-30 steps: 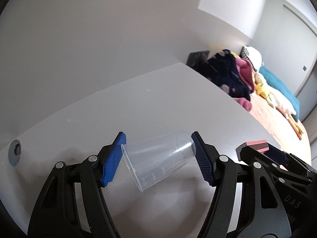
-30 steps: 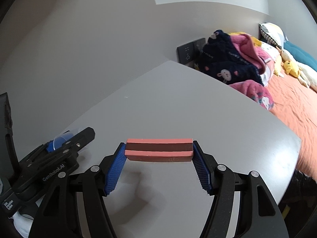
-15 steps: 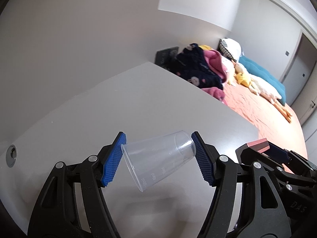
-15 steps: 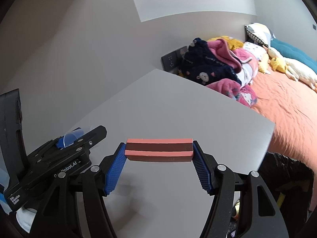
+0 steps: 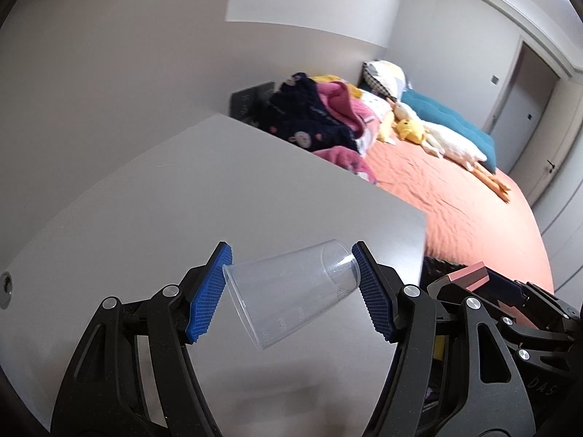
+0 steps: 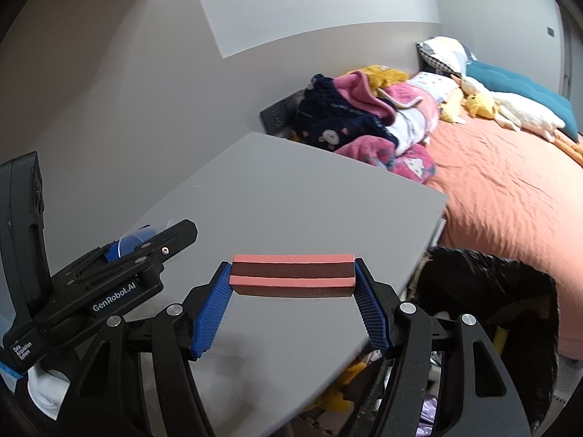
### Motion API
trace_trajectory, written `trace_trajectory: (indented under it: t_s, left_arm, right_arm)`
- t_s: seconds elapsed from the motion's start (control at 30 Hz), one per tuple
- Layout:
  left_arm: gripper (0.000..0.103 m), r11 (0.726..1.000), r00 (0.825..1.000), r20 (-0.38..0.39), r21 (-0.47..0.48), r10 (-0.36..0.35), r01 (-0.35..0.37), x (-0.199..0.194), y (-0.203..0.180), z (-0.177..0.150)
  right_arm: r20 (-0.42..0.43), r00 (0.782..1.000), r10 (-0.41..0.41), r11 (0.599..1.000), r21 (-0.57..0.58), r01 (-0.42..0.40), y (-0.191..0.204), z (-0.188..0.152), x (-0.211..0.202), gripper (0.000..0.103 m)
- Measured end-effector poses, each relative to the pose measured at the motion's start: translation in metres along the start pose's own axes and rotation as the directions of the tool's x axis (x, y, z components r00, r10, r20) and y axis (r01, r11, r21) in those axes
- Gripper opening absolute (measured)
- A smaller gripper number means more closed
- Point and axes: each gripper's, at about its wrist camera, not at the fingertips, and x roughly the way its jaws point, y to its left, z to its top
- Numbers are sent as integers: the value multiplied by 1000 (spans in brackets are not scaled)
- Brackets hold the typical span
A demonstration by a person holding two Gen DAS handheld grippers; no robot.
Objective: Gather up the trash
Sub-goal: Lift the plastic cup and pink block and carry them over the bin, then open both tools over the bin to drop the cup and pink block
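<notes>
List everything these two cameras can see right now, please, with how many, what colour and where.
plastic cup: one, clear, lying sideways between the left gripper's pads
block: one, pink and brown layers, clamped endwise in the right gripper
table: one, grey, under both grippers
bag: one, black, open, below the table's right edge
bed: one, orange cover, right of the table
clothes pile: one, navy, pink and yellow, at the bed's near end
stuffed toys: white and yellow, count unclear, on the bed
left gripper: black, blue pads
right gripper: black, blue pads

Bed (image 6: 503,196) right of table (image 6: 298,211)
</notes>
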Motion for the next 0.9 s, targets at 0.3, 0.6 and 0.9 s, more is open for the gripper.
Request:
trace_trajectory:
  t_s: [0.3,0.6,0.9]
  left_arm:
    - [66,996,998,-18,65,-66,67,13,-40,3]
    - [66,980,990,-41,140,-138,142,23,-85,3]
    - [66,954,975,-67,205,-210,219,26,-127,-3]
  right_arm:
    - [26,998,-64,995,76,62,-41,-10,-23,67]
    - [59,989,-135,980,155,125,-77,-18,-47,67]
    - [85,974,-208,957,226,185,-111,-31,-78,67]
